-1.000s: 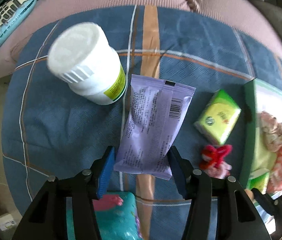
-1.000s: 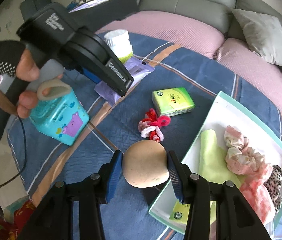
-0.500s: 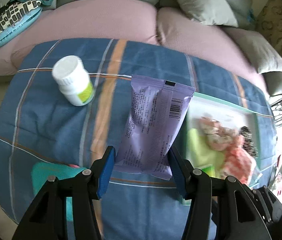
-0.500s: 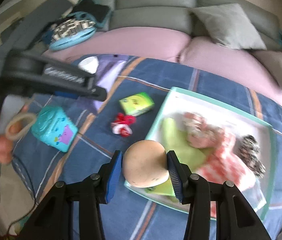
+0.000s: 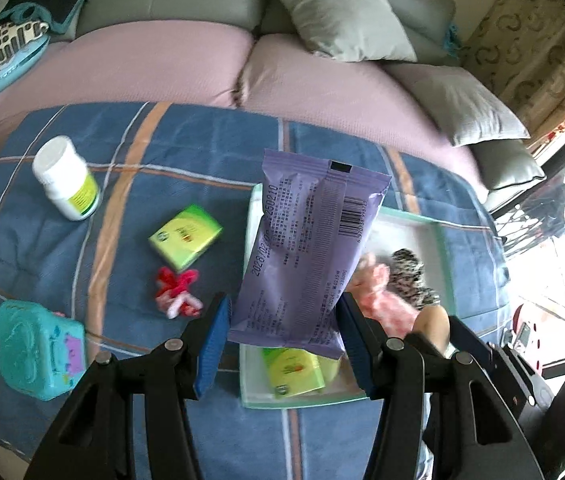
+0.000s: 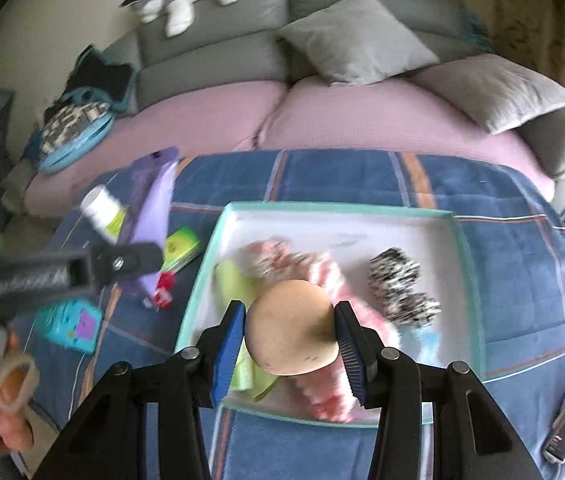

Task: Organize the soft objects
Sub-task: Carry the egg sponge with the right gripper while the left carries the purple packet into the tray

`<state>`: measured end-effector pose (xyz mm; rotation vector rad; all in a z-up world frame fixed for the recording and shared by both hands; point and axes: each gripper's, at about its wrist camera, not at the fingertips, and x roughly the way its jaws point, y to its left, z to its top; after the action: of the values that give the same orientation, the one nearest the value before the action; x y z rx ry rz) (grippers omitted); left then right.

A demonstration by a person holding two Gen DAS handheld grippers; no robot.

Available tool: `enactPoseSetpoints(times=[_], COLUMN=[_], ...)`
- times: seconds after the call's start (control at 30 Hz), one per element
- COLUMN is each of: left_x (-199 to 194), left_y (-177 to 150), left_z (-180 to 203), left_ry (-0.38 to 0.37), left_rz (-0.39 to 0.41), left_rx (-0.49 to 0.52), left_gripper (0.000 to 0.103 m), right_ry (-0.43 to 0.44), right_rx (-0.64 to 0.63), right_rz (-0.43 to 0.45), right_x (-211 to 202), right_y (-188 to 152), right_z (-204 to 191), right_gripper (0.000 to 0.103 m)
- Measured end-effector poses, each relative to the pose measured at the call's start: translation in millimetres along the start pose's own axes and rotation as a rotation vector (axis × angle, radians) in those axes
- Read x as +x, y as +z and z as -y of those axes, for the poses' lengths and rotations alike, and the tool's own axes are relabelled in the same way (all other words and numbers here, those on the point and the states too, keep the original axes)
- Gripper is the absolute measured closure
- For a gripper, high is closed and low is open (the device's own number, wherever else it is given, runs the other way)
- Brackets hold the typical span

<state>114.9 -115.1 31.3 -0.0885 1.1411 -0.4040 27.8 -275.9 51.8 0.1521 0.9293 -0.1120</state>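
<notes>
My left gripper (image 5: 282,332) is shut on a purple wipes pack (image 5: 306,248), held above the near left part of the white tray (image 5: 448,248). My right gripper (image 6: 291,332) is shut on a tan round sponge (image 6: 290,330), hanging over the tray's (image 6: 338,216) front. Inside the tray lie pink scrunchies (image 6: 322,272), a black-and-white scrunchie (image 6: 396,272), a green cloth (image 6: 234,284) and a green tissue pack (image 5: 292,368). In the right wrist view the purple wipes pack (image 6: 150,208) shows at the left with the left gripper's body (image 6: 62,272).
On the blue plaid blanket (image 5: 186,152) lie a white pill bottle (image 5: 67,178), a green tissue pack (image 5: 184,236), red and pink hair ties (image 5: 176,288) and a teal toy case (image 5: 36,354). A pink-covered sofa with grey cushions (image 5: 338,12) runs behind. A hand (image 6: 6,392) holds the left gripper.
Both grippers rose and swung right, from over the blanket to above the tray. Each kept its hold: purple pack in the left, tan sponge in the right.
</notes>
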Motion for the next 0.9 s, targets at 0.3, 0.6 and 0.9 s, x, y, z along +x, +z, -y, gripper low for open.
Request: enactPoseSetpoints(times=[0.3, 0.6, 0.9], left_x=[-2, 21, 58], left_y=[12, 22, 31], left_z=[30, 50, 65], left_ry=[-0.021, -0.045, -0.018], left_rz=[0.068, 0.07, 0.023], left_rx=[0.022, 0.043, 0.068], left_gripper=[0.047, 0.047, 0.047], right_ry=[-0.083, -0.122, -0.182], right_rx=[0.135, 0.244, 0.272], right_rz=[0.013, 0.024, 0.018], right_x=[5, 13, 30], right_y=[21, 36, 38], right_z=[39, 70, 90], right_gripper=[0.054, 0.054, 0.054])
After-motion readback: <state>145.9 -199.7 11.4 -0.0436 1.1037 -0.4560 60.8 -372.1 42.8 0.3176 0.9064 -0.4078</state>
